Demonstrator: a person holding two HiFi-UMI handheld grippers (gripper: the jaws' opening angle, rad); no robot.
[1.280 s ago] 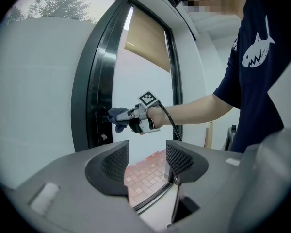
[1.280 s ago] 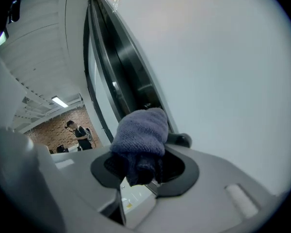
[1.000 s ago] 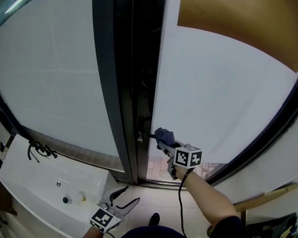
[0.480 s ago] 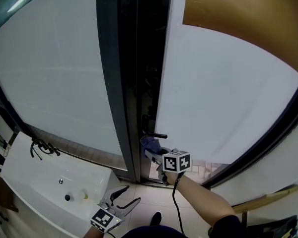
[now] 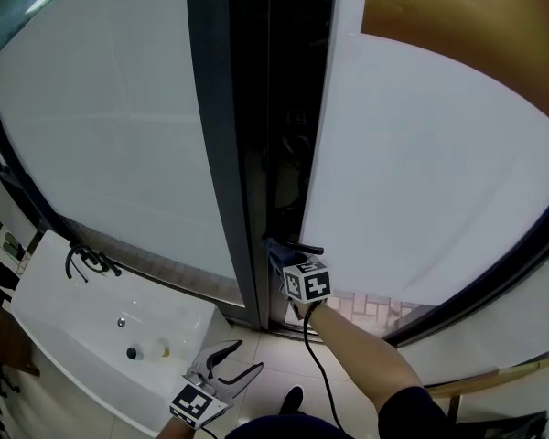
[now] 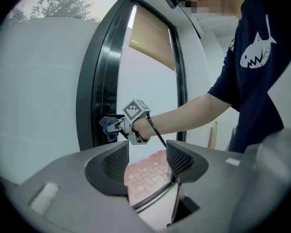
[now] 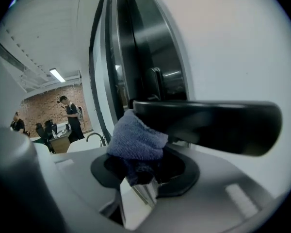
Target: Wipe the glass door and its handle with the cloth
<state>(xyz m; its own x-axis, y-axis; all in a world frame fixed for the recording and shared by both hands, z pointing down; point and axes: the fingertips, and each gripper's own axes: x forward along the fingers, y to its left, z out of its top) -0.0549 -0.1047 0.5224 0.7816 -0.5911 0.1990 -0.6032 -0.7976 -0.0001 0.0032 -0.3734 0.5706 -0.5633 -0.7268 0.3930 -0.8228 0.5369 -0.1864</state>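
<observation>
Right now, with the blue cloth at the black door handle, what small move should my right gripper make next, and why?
Probably slide the right gripper along the black lever handle toward its free end. Its jaws are shut on the bunched blue terry cloth, which seems to press the handle only near its door end; the rest of the lever is bare.
</observation>
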